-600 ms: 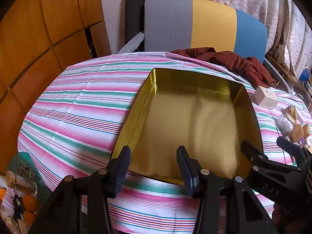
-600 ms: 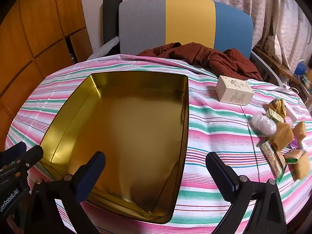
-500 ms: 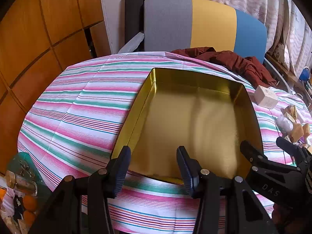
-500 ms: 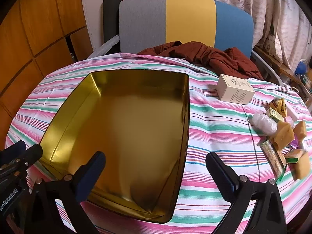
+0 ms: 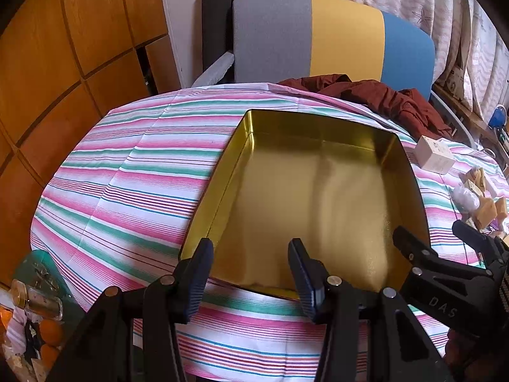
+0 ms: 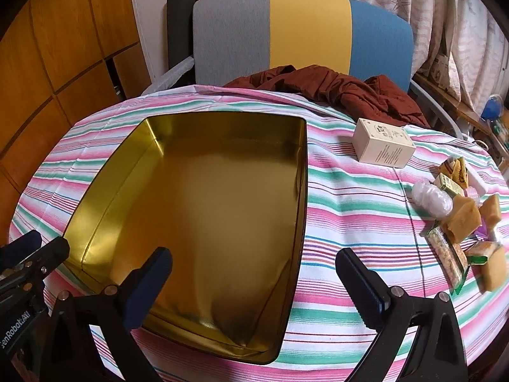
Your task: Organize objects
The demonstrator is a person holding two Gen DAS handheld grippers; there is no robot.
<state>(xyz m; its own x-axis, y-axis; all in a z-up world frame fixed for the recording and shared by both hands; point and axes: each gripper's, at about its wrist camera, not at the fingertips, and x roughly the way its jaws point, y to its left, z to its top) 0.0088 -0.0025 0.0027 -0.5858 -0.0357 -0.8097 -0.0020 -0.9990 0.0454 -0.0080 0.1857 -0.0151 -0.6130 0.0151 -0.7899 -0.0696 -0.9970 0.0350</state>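
An empty gold tin tray (image 5: 318, 203) (image 6: 203, 197) lies on the striped tablecloth. A cream box (image 6: 383, 148) (image 5: 434, 154) stands to its right. Further right lies a cluster of small wrapped snacks (image 6: 461, 219) (image 5: 480, 197), among them a clear bag (image 6: 432, 199) and a long packet (image 6: 448, 258). My left gripper (image 5: 249, 278) is open and empty over the tray's near edge. My right gripper (image 6: 254, 289) is open wide and empty over the tray's near right corner. Each gripper shows at the edge of the other's view.
A dark red cloth (image 6: 337, 89) is bunched at the table's far edge, before a grey, yellow and blue chair back (image 6: 302, 35). Wooden panels (image 5: 63, 63) line the left. A jar and oranges (image 5: 38, 318) sit low beyond the table's left edge.
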